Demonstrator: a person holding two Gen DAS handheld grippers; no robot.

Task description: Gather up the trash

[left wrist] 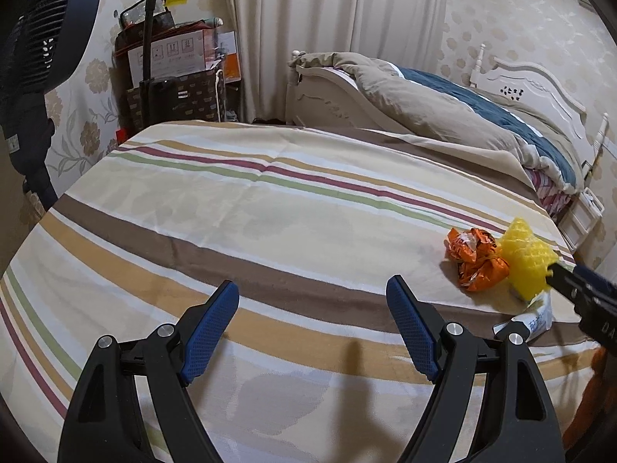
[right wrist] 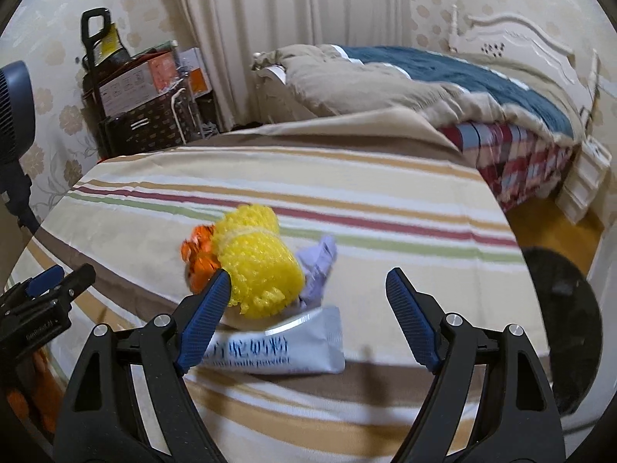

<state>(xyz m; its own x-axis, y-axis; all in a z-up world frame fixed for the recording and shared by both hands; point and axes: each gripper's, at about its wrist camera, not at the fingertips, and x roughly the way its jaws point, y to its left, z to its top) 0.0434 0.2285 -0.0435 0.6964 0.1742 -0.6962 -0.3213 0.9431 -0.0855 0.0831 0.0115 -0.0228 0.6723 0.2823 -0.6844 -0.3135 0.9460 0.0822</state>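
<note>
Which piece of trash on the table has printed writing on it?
The white sachet, lying flat nearest the right gripper. The yellow foam net, orange wrapper and purple scrap show none.

My fingers (left wrist: 216,332) carry blue textured pads on black frames. The worktop's cloth (left wrist: 239,208) shows cream, tan, brown, maroon and green stripes. On it lie yellow foam netting (right wrist: 256,258), an orange crumpled wrapper (left wrist: 476,258), lilac paper (right wrist: 320,260) and a white sachet (right wrist: 285,347) with blue lettering.
</note>
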